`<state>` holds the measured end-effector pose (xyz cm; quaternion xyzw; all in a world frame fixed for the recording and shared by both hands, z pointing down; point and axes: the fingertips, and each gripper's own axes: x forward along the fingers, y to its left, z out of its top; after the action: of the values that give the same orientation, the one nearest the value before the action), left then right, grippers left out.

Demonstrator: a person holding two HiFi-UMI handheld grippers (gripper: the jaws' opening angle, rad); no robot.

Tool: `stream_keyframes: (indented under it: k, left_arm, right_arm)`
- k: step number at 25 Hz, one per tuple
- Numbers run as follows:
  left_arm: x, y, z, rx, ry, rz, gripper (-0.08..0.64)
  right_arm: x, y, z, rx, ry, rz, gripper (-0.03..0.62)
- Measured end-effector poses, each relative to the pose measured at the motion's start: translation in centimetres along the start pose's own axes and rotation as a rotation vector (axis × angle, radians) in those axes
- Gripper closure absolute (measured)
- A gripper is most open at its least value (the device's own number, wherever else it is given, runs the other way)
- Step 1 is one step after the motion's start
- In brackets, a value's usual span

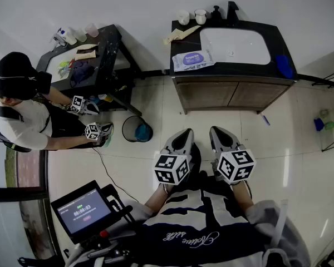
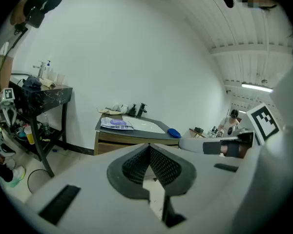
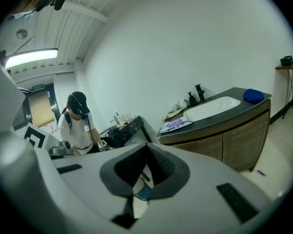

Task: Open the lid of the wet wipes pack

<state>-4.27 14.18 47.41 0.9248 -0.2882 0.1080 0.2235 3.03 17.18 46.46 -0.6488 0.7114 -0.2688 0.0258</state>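
The wet wipes pack [image 1: 193,60] is white with a purple label and lies flat on the left end of the black vanity counter [image 1: 231,69], beside the white sink [image 1: 235,46]. Its lid looks closed. It also shows small and far off as the pack [image 2: 116,123] in the left gripper view and the pack [image 3: 176,124] in the right gripper view. My left gripper [image 1: 183,134] and right gripper [image 1: 218,132] hang side by side over the floor, well short of the vanity. Both are shut with nothing between the jaws, as the left gripper [image 2: 149,147] and right gripper [image 3: 146,147] show.
A blue cloth [image 1: 284,67], a faucet [image 1: 232,11] and cups [image 1: 190,16] sit on the counter. Another person [image 1: 22,110] with grippers works at a black table [image 1: 94,57] on the left. A round bin [image 1: 136,129] stands on the floor. A tablet on a stand [image 1: 83,210] is at lower left.
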Motion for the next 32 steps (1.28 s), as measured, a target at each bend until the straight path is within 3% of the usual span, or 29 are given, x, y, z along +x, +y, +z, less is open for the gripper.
stream_keyframes:
  k: [5, 13, 19, 27, 32]
  left_arm:
    - [3.6, 2.7, 2.5, 0.032, -0.003, -0.011, 0.561]
    - [11.1, 9.8, 8.8, 0.018, 0.004, -0.047, 0.561]
    - [16.0, 14.9, 10.9, 0.026, 0.052, -0.078, 0.561]
    - [20.2, 18.8, 10.9, -0.02, 0.111, -0.09, 0.561]
    - [22.3, 19.2, 9.8, -0.05, 0.155, -0.082, 0.561]
  right_arm:
    - [3.7, -2.2, 1.5, 0.023, -0.003, -0.036, 0.592]
    - [13.4, -3.6, 5.9, 0.018, 0.011, -0.055, 0.592]
    - [19.4, -4.9, 8.9, -0.006, 0.002, -0.085, 0.592]
    - [22.0, -7.5, 10.3, 0.008, 0.011, -0.17, 0.592]
    - [22.8, -9.2, 10.7, 0.005, 0.034, -0.175, 0.592]
